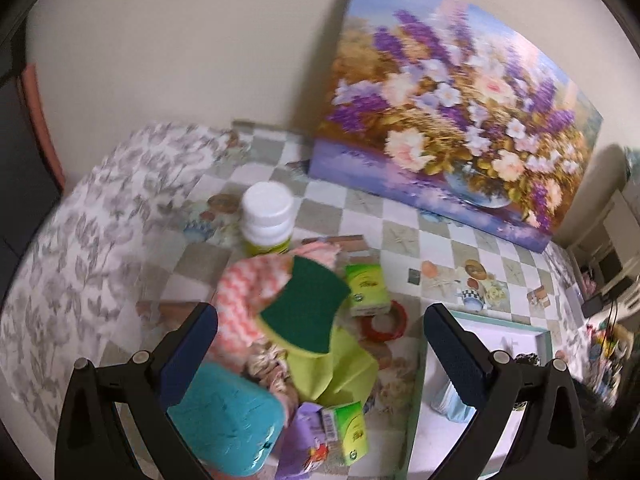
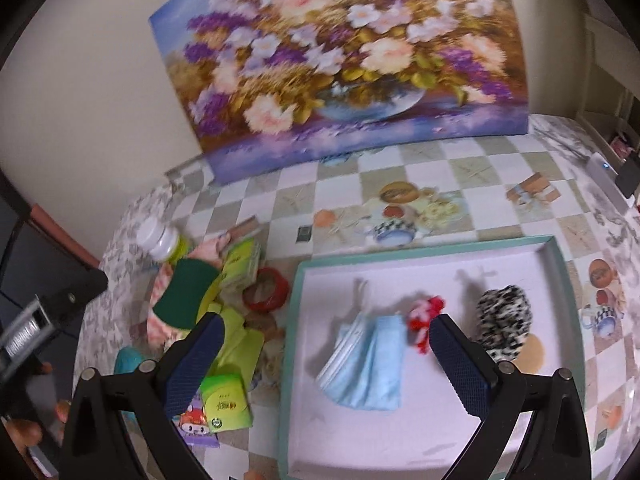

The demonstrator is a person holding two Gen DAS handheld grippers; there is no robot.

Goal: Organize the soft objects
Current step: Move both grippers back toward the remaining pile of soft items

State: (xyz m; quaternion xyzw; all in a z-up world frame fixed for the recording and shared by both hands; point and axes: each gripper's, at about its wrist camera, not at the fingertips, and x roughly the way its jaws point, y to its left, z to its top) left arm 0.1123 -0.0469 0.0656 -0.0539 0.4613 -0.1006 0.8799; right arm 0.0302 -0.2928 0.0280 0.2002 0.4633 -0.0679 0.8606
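Observation:
A heap of objects lies on the checked tablecloth. On top rests a green-and-yellow sponge [image 1: 306, 306] [image 2: 182, 300], over a pink zigzag cloth [image 1: 248, 292] and a lime cloth [image 1: 336, 364]. A teal sponge [image 1: 228, 424] sits at the heap's near edge. My left gripper [image 1: 320, 344] hovers open above this heap, holding nothing. In the white tray [image 2: 400, 432] lie blue face masks [image 2: 368, 364], a red-and-white soft item [image 2: 422, 316] and a black-and-white fuzzy item [image 2: 506, 320]. My right gripper [image 2: 326, 352] hangs open over the tray's left part.
A white-capped bottle [image 1: 267, 220], two green cartons [image 1: 366, 288] [image 1: 348, 428], a red ring [image 1: 382, 320] and a purple packet [image 1: 304, 444] mix into the heap. A large flower painting [image 2: 344, 60] leans on the wall behind. A grey leaf-patterned cloth [image 1: 80, 240] covers the table's left.

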